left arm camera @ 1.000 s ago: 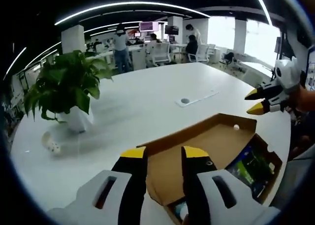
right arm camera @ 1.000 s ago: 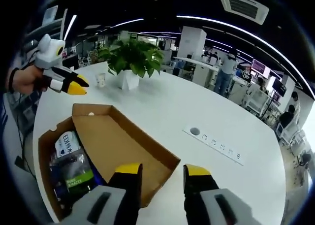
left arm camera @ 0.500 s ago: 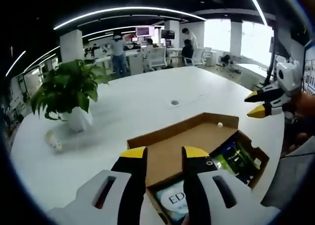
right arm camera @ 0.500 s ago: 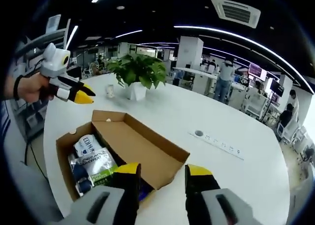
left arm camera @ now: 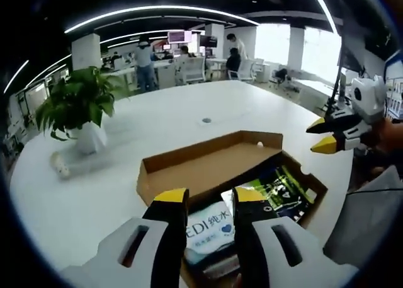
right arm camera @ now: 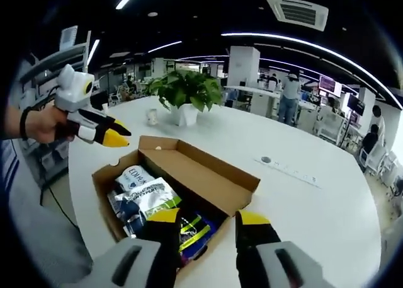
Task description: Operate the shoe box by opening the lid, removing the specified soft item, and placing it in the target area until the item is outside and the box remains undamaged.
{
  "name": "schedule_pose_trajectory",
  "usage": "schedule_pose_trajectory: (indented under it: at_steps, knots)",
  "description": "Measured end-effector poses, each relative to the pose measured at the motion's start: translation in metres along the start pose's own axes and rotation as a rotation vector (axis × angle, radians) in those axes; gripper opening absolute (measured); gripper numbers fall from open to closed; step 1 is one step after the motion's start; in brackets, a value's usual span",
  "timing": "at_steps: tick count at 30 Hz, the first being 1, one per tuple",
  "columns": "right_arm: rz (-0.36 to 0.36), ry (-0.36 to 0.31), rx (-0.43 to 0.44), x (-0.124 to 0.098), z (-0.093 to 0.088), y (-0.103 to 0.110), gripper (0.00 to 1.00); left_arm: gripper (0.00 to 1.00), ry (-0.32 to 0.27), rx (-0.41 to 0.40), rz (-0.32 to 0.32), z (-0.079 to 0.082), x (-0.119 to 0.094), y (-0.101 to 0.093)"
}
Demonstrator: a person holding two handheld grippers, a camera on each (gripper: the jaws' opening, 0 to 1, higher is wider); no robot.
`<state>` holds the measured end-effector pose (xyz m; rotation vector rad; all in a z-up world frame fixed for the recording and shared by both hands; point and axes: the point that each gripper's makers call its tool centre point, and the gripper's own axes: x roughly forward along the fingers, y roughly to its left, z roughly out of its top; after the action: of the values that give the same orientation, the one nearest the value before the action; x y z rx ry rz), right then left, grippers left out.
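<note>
Lid (left arm camera: pixel 208 168) is already open, soft packs (right arm camera: pixel 148 196) are all inside the box (right arm camera: pixel 104 184). Both grippers, left (left arm camera: pixel 203 200) and right (right arm camera: pixel 208 220), hover with fingers released, so grabbing and placing is all left.

Pretty clearly I was in a big open-plan office: I stood at a large white meeting table (left arm camera: pixel 157 127) with a cable port (left arm camera: pixel 206 120) set into its top and a potted plant (left arm camera: pixel 75 108) on it. Behind that were rows of desks with monitors (left arm camera: pixel 176 36), office chairs (left arm camera: pixel 191 69) and people working, all under long strip lights (left arm camera: pixel 157 11) and a ceiling air vent (right arm camera: pixel 301 12).
</note>
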<state>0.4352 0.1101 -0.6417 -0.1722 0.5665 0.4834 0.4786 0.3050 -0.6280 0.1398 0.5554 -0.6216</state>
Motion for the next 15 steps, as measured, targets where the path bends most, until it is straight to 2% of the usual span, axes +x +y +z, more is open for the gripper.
schedule_pose_trajectory:
  at_steps: [7,9,11,12,14,15]
  knots:
    - [0.028,0.034,-0.008,-0.001,-0.019,0.021,0.29,0.22,0.080,0.003,-0.055,-0.031,0.002,-0.026]
    - [0.033,0.040,-0.006,-0.001,-0.023,0.026,0.29,0.22,0.120,0.002,-0.074,-0.042,0.003,-0.031]
    - [0.038,0.046,-0.005,-0.001,-0.026,0.029,0.29,0.22,0.202,-0.012,-0.075,-0.062,0.003,-0.033]
    - [0.044,0.051,-0.002,-0.001,-0.028,0.032,0.29,0.22,0.193,-0.018,-0.074,-0.064,0.005,-0.033]
    - [0.047,0.053,0.002,-0.001,-0.029,0.034,0.28,0.21,0.234,-0.092,-0.093,-0.076,0.004,-0.039]
    - [0.049,0.053,0.001,-0.001,-0.030,0.036,0.28,0.20,0.232,-0.101,-0.087,-0.077,0.005,-0.037]
